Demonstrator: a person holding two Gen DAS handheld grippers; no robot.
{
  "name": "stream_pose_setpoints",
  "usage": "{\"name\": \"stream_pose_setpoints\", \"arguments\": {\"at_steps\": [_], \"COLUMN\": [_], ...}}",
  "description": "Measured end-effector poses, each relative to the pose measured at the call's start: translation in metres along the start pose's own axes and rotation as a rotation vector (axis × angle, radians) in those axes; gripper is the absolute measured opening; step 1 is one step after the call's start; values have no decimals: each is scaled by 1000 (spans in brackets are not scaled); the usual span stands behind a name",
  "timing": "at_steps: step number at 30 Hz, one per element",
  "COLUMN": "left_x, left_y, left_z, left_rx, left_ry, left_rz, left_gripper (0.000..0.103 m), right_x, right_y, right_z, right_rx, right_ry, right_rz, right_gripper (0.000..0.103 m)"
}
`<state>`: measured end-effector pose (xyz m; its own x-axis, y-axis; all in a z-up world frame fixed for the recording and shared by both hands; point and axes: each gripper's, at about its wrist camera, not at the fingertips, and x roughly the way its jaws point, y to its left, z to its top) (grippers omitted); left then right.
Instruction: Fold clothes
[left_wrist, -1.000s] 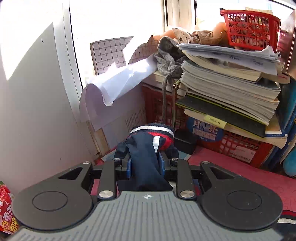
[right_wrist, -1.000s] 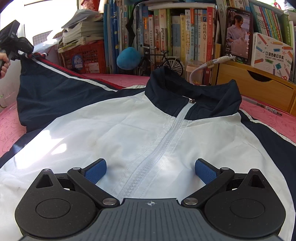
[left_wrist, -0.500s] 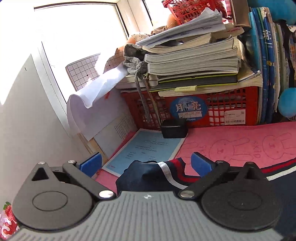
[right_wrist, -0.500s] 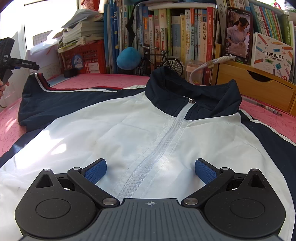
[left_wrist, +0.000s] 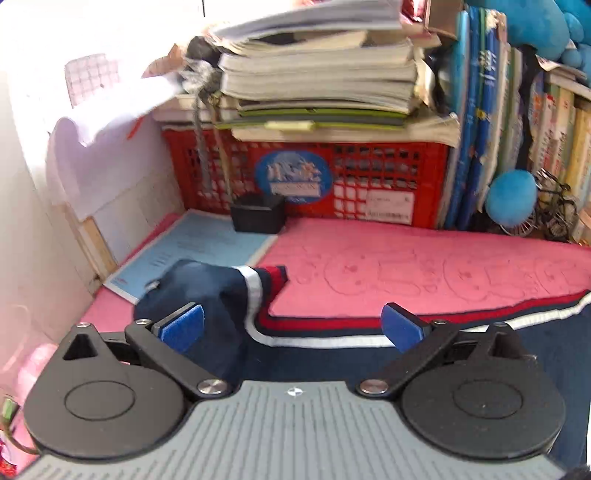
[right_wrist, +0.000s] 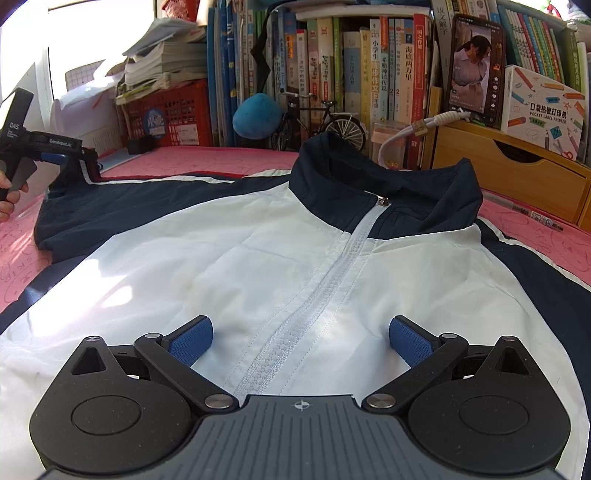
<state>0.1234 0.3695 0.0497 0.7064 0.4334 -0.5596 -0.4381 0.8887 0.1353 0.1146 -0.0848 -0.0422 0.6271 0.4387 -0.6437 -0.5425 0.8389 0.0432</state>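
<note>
Lying face up and zipped on the pink worktop (right_wrist: 207, 162), the jacket (right_wrist: 258, 258) looks light, thin and slippery, likely to slide and crease under a pull. The left claw (left_wrist: 291, 325), its jaws just opened, stands spread over the loose cuff (left_wrist: 258, 284). The right claw (right_wrist: 301, 338) hovers spread over the zip (right_wrist: 314, 306). Cuffs, hem and collar (right_wrist: 388, 184) are the firmest places to pinch.
</note>
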Motion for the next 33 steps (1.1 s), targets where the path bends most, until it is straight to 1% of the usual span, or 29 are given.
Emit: {"name": "stream_pose_setpoints", "arguments": {"at_steps": [2, 3, 4, 6, 10, 13, 16, 17, 20, 22, 23, 26, 28, 29, 30, 31, 32, 33], "left_x": [-1, 4, 13, 29, 54, 77, 92, 93, 88, 74, 63, 40, 35, 33, 30, 25, 19, 17], "left_y": [7, 10, 14, 20, 25, 23, 22, 21, 18, 11, 6, -3, -7, -8, -11, -15, -19, -24], "left_z": [12, 16, 20, 21, 13, 4, -8, -11, -11, -7, -4, 4, 13, 15, 15, 14, 11, 7], "left_rx": [20, 41, 59, 68, 33, 14, -23, -29, -28, 6, 38, 105, 138, 152, 173, 190, 206, 217], "left_ry": [-35, -24, 9, 70, 124, 190, 241, 243, 203, 101, 23, -104, -97, -87, -94, -105, -100, -65], "left_rz": [153, 202, 236, 269, 288, 308, 239, 236, 273, 336, 370, 421, 448, 442, 406, 344, 223, 91], "left_gripper": [103, 103, 103, 103, 103, 103, 103, 103, 103, 103, 103, 103, 103, 103, 103, 103, 103, 103], "right_x": [0, 0, 0, 0, 0, 0, 0, 0, 0, 0, 0, 0, 0, 0, 0, 0, 0, 0], "right_y": [0, 0, 0, 0, 0, 0, 0, 0, 0, 0, 0, 0, 0, 0, 0, 0, 0, 0], "right_z": [0, 0, 0, 0, 0, 0, 0, 1, 1, 1, 1, 1, 1, 1, 1, 1, 1, 1], "right_rx": [0, 0, 0, 0, 2, 2, 2, 2, 2, 3, 3, 3, 3, 3, 3, 3, 4, 4], "right_ry": [0, 0, 0, 0, 0, 0, 0, 0, 1, 0, 0, 0, 1, 1, 0, 0, 0, 0], "right_rz": [0, 0, 0, 0, -1, -2, -2, -3, -3, -3, -3, -3, -3, -3, -3, -4, -4, -4], "right_gripper": [103, 103, 103, 103, 103, 103, 103, 103, 103, 103, 103, 103, 103, 103, 103, 103, 103, 103]}}
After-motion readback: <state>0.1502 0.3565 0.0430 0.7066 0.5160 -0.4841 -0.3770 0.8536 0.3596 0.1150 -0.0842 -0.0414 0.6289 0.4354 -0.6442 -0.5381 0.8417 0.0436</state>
